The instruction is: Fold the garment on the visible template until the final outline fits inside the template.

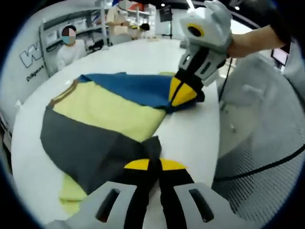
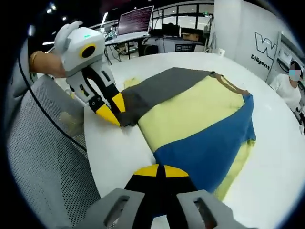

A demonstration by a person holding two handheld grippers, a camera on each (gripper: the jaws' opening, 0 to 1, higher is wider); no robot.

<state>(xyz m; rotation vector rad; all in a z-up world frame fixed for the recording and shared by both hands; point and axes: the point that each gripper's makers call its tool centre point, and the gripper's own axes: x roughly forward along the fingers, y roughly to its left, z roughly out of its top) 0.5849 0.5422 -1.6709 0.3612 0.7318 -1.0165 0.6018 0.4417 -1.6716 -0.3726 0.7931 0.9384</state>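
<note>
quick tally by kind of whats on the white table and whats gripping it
garment (grey, yellow, blue panels): 1
grippers: 2, left gripper shut on the grey edge, right gripper shut on the blue edge
white table: 1
total: 4

Both views are brightly and evenly lit from overhead; small ceiling lights [image 2: 50, 9] glow at the top of the right gripper view. The white table [image 1: 190, 138] is nearly washed out, with only faint soft shadows at the garment [image 1: 109, 119] edges. Fisheye distortion bends straight lines strongly toward the edges. The whole picture is slightly soft, and the background is blurrier.
</note>
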